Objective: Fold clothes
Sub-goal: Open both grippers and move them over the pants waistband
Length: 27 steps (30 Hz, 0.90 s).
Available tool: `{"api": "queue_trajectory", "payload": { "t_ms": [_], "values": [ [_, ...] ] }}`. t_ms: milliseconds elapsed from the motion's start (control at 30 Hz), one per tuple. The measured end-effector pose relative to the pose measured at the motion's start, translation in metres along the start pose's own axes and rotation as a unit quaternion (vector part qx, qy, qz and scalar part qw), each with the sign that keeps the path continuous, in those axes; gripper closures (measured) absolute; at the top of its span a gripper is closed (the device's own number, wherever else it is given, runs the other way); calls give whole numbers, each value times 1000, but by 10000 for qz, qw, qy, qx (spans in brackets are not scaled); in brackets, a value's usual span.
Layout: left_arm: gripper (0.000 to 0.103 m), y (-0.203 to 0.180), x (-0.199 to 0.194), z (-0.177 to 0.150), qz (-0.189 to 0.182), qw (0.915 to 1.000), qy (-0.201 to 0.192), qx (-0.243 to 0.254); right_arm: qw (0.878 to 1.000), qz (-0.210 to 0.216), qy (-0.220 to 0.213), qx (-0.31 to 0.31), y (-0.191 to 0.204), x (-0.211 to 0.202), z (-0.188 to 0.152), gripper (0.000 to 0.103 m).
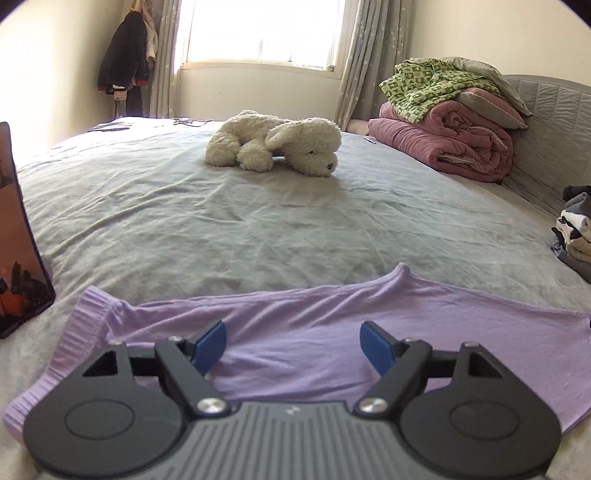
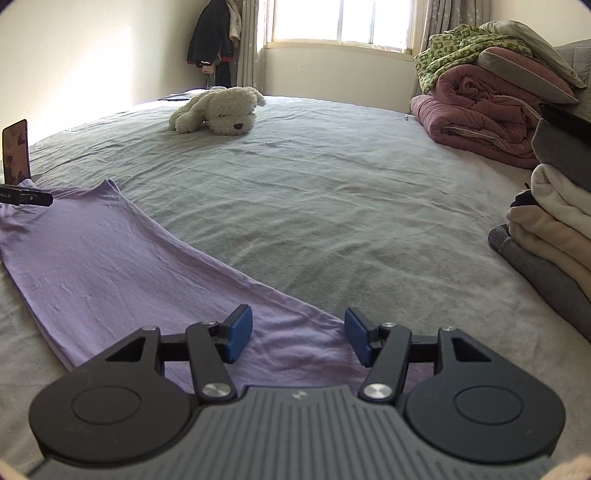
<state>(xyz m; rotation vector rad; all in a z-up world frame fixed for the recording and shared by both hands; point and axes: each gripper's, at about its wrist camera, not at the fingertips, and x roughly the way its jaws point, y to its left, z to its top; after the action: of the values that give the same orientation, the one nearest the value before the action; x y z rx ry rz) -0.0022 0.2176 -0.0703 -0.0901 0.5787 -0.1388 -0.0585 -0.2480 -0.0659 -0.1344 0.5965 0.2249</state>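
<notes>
Tongs, left and right, both spread wide with nothing between the blue pads, poised just above a lilac garment lying flat on the near part of the grey bed. Further right, a stack of folded clothes at the bed's edge; at the left edge, a phone standing upright. Beyond, a white plush dog mid-bed, piled quilts and pillows against the headboard, then window and curtains.
</notes>
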Motion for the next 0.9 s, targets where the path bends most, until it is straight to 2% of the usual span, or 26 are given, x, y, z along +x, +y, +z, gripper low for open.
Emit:
{"api": "queue_trajectory", "payload": {
  "t_ms": [100, 167, 267, 400, 500, 533, 567, 600, 700, 900],
  "values": [
    [22, 25, -5, 0, 319, 9985, -48, -433, 9999, -38, -1, -106, 12, 2, 10, 43],
    [22, 34, -12, 2, 321, 9969, -146, -708, 9998, 75, -30, -198, 24, 3, 16, 43],
    [22, 33, -19, 5, 305, 9972, -261, -637, 9988, 276, -83, -392, 44, 10, 26, 43],
    [23, 33, -14, 1, 620, 9971, -211, -388, 9973, 515, -75, -512, 72, 27, 40, 43],
    [23, 42, -7, -7, 620, 9964, -207, -534, 9957, 746, -83, -534, 94, 38, 50, 43],
    [22, 42, -6, -9, 624, 9965, -211, -517, 9949, 863, -76, -520, 103, 41, 54, 48],
    [22, 41, -6, -8, 644, 9966, -201, -469, 9939, 980, -69, -505, 112, 45, 58, 61],
    [22, 41, -6, -9, 640, 9967, -203, -464, 9927, 1097, -62, -490, 121, 48, 62, 66],
    [21, 43, -7, -10, 582, 9967, -231, -522, 9891, 1406, -41, -441, 148, 60, 75, 68],
    [21, 46, -8, -12, 495, 9964, -273, -630, 9853, 1636, 111, -478, 205, 103, 99, 80]
  ]
}}
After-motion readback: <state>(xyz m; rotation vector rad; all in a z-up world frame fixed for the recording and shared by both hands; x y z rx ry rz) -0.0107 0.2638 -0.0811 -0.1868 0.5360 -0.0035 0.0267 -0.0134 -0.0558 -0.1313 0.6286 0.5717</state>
